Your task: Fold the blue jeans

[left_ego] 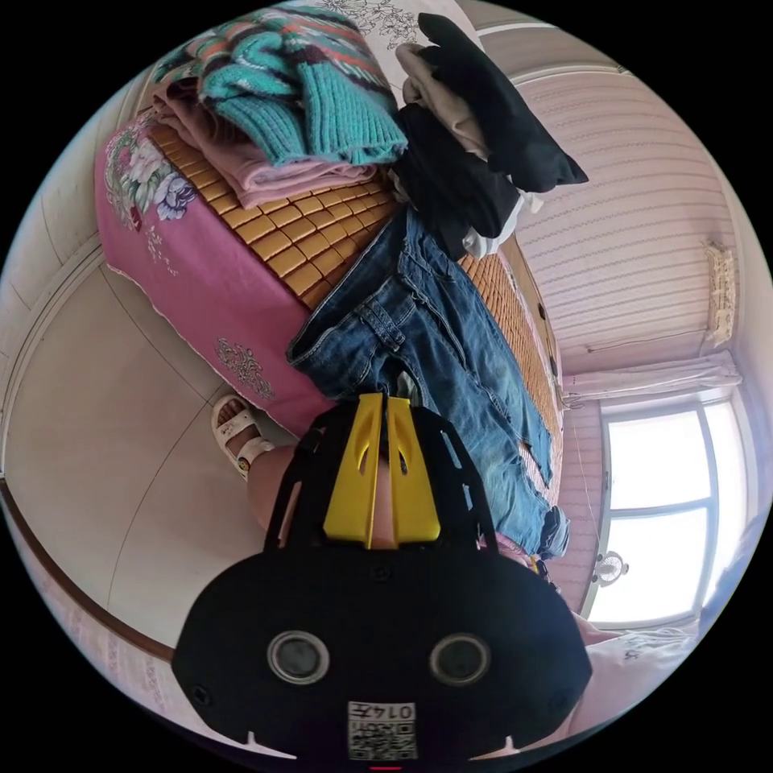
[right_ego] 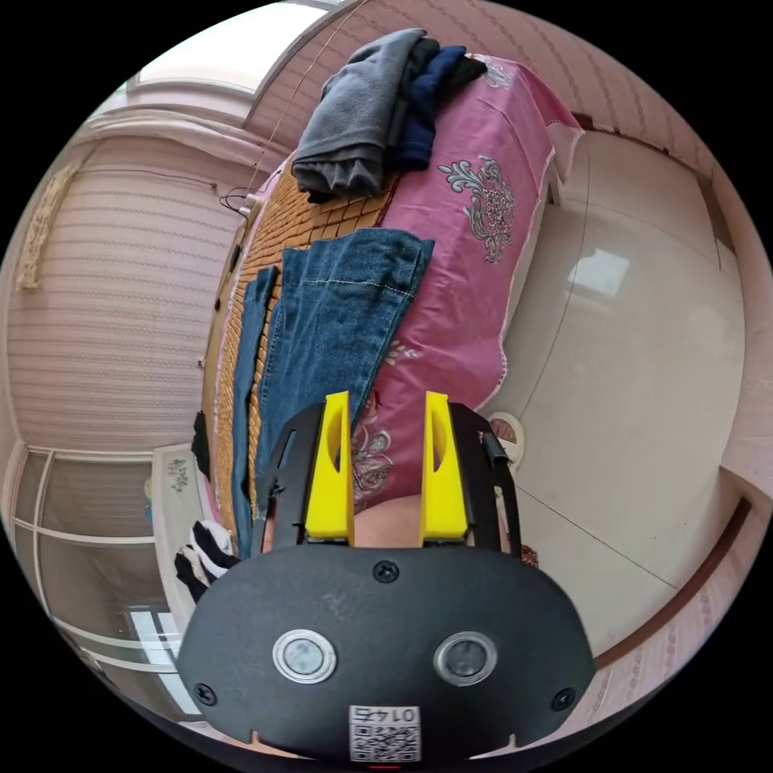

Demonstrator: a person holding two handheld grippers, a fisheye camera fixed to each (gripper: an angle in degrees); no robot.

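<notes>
Blue jeans (left_ego: 435, 338) flat along bed (left_ego: 193, 274) edge. Left gripper (left_ego: 385, 403) clamped on waistband; right gripper (right_ego: 386, 403) apart, gripping nothing.

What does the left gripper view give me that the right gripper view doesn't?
Left gripper view: the jeans' waistband end, a teal sweater on pink folded cloth, dark clothes, and the left gripper, jaws nearly together at the waistband. Right gripper view: the jeans' leg hem, a grey and navy pile, and the right gripper, jaws apart, holding nothing. Both: jeans on the bamboo mat, pink bedsheet, tiled floor.
</notes>
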